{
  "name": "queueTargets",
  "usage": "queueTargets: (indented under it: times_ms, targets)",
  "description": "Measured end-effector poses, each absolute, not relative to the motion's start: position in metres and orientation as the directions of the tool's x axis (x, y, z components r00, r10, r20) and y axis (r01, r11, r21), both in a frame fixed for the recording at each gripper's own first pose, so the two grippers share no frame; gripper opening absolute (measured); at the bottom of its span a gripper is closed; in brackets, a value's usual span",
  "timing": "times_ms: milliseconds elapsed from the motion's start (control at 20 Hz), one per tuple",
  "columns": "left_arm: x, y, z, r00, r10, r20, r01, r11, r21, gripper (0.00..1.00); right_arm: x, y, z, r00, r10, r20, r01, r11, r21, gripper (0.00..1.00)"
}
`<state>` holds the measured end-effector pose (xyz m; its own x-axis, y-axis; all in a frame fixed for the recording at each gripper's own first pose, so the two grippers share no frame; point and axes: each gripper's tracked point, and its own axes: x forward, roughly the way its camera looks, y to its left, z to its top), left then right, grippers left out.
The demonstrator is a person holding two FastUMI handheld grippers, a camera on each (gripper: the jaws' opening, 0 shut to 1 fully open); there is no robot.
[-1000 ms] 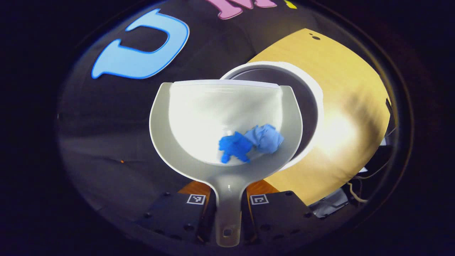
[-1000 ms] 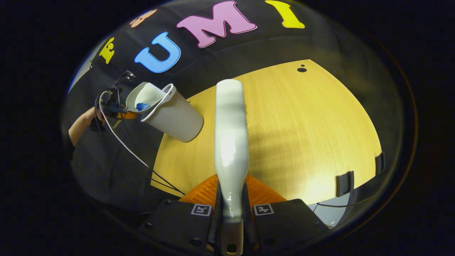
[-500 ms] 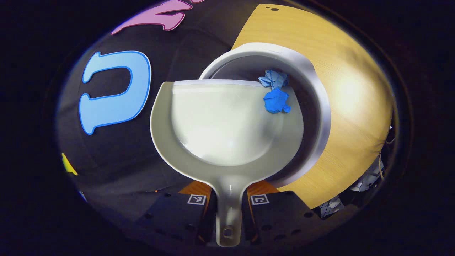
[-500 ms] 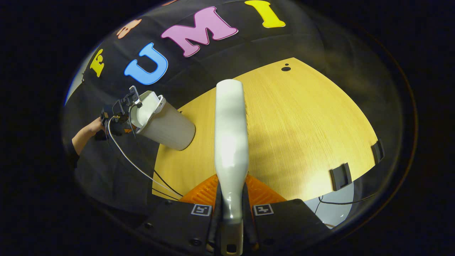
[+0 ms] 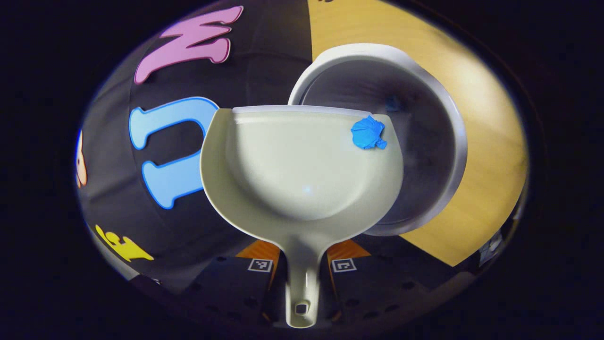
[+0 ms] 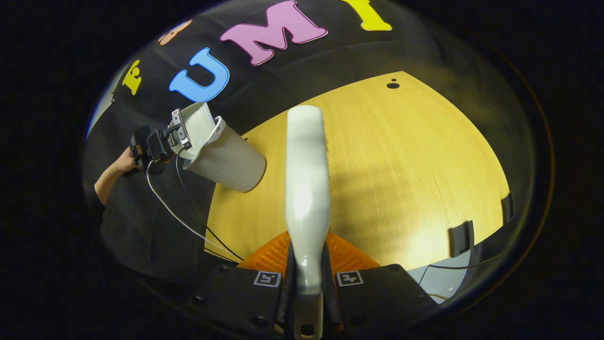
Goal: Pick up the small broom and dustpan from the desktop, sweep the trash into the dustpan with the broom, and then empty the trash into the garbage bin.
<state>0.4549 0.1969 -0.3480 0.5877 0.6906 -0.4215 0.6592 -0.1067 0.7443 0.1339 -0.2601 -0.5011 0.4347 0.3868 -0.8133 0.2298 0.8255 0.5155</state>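
Note:
My left gripper (image 5: 302, 278) is shut on the handle of the white dustpan (image 5: 292, 170), which is tipped forward over the open garbage bin (image 5: 450, 127). One bright blue paper wad (image 5: 369, 133) clings to the right end of the dustpan's front lip. A paler blue wad (image 5: 391, 103) lies faintly inside the bin. My right gripper (image 6: 306, 288) is shut on the white broom (image 6: 306, 189), held above the wooden table (image 6: 406, 174). In the right gripper view the bin (image 6: 229, 160) stands at the table's left edge with the dustpan (image 6: 198, 123) tilted steeply over it, held by the left gripper (image 6: 167, 139).
A hand (image 6: 115, 165) holds the left gripper, and a cable (image 6: 179, 222) trails down from it. Black clips (image 6: 460, 238) sit on the table's near right edge. A small dark hole (image 6: 392, 85) marks the far side of the tabletop.
The dustpan has tipped steeper over the bin. Both wads slid from its back to the lip; the paler one dropped into the bin. The broom has barely moved.

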Motion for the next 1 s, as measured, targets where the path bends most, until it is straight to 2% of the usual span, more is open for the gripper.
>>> queueTargets:
  times_ms: [150,300,350,400,650,750,1000]
  targets:
    - [0.46,0.198,-0.346,0.623,0.674,-0.397,0.662,-0.183,0.727,0.29,0.135,-0.252,-0.502,0.421,0.404,-0.812,0.212,0.827,0.521,0.29]
    - [0.476,0.194,-0.333,0.737,0.597,-0.316,0.624,-0.423,0.656,0.29,0.132,-0.247,-0.504,0.406,0.416,-0.814,0.198,0.829,0.523,0.28]
    - [0.48,0.196,-0.331,0.765,0.569,-0.303,0.607,-0.479,0.634,0.29,0.131,-0.246,-0.504,0.403,0.419,-0.814,0.194,0.83,0.523,0.28]
    - [0.479,0.202,-0.33,0.763,0.571,-0.304,0.611,-0.48,0.63,0.29,0.13,-0.246,-0.504,0.401,0.421,-0.814,0.191,0.83,0.523,0.29]
    - [0.458,0.208,-0.326,0.683,0.64,-0.352,0.604,-0.224,0.765,0.29,0.131,-0.252,-0.506,0.397,0.415,-0.819,0.195,0.834,0.517,0.29]
    - [0.447,0.213,-0.316,0.672,0.643,-0.369,0.54,-0.084,0.837,0.29,0.137,-0.255,-0.507,0.392,0.412,-0.822,0.188,0.839,0.51,0.29]
    - [0.437,0.188,-0.296,0.729,0.581,-0.362,0.285,0.223,0.932,0.29,0.162,-0.265,-0.501,0.399,0.403,-0.824,0.157,0.855,0.495,0.28]
